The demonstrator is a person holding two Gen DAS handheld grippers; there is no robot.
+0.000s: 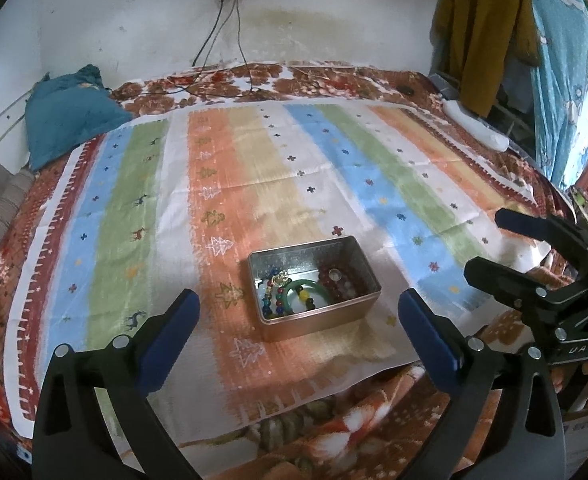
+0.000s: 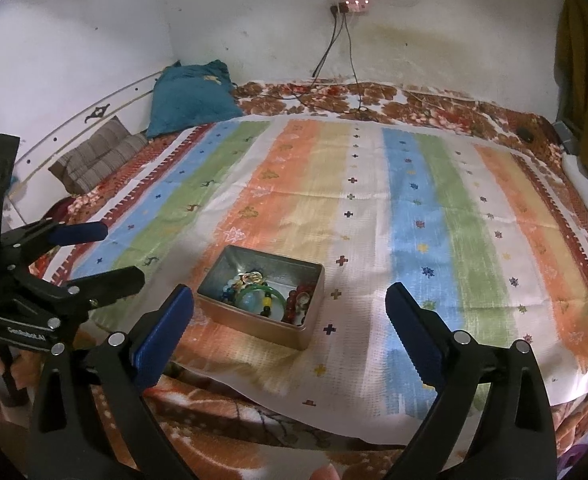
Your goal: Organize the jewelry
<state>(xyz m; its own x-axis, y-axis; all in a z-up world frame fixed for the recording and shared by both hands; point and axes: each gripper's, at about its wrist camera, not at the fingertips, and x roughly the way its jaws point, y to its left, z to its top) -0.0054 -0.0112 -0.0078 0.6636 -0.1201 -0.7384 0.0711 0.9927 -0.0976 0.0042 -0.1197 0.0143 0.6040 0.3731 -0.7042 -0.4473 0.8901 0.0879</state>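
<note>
An open metal tin (image 1: 322,322) (image 2: 254,326) sits on the striped cloth (image 1: 278,184) near the bed's front edge. Inside lie a green bangle (image 1: 308,286) (image 2: 260,292), dark red beads (image 1: 340,280) (image 2: 298,300), multicoloured beads (image 1: 272,300) and a gold piece (image 2: 250,278). My left gripper (image 1: 298,304) is open and empty, hovering just before the tin. My right gripper (image 2: 290,300) is open and empty, with the tin between its fingers and slightly left. Each gripper shows in the other's view, the right one (image 1: 490,242) at right, the left one (image 2: 122,252) at left.
A teal pillow (image 1: 66,116) (image 2: 192,96) and a brown striped cushion (image 2: 94,158) lie at the back left. Cables (image 1: 230,60) hang from a wall socket onto the bed. Clothes (image 1: 490,32) hang at the right. A white object (image 1: 474,126) lies at the bed's right edge.
</note>
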